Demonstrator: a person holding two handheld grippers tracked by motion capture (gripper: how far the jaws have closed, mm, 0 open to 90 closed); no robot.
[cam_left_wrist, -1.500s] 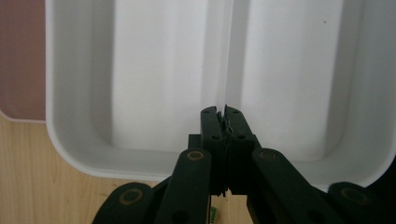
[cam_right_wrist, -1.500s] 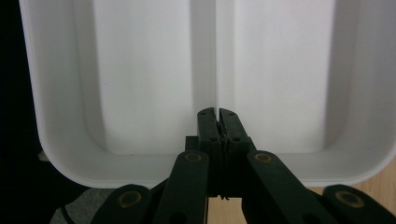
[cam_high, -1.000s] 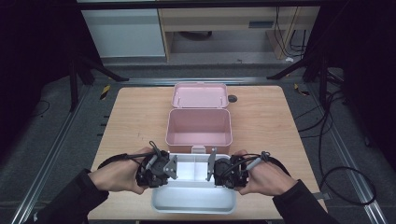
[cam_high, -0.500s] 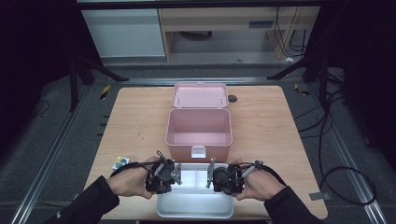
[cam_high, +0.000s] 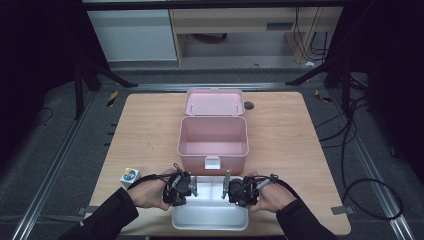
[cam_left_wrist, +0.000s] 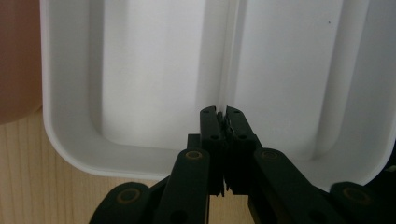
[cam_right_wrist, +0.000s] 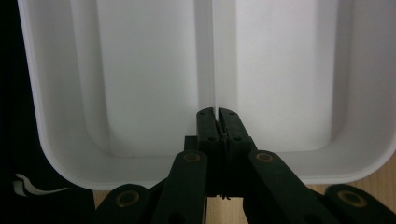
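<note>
A: From the high view, what do you see?

B: A white rectangular plastic tray (cam_high: 210, 220) with two compartments sits at the near edge of the light wooden table (cam_high: 285, 135). The left gripper (cam_high: 186, 187) is at its left side and the right gripper (cam_high: 231, 189) at its right side, both over the far part of the tray, each in a dark-sleeved hand. Just beyond stands an open pink plastic box (cam_high: 213, 137) with its lid tipped back. A small white cube with a coloured face (cam_high: 129, 176) lies on the table left of the tray.

A: And the left gripper view?

B: The left gripper (cam_left_wrist: 226, 116) has its black jaws pinched together on the thin dividing wall (cam_left_wrist: 229, 70) of the white tray (cam_left_wrist: 70, 149), which runs straight away from the tips.

A: The right gripper view?

B: Much the same: the right gripper (cam_right_wrist: 217, 114) clamps narrowly on the divider (cam_right_wrist: 215, 56), with the tray (cam_right_wrist: 56, 158) rim curving below. It looks as if the tray rests on the wood, though I can't tell for sure.
</note>
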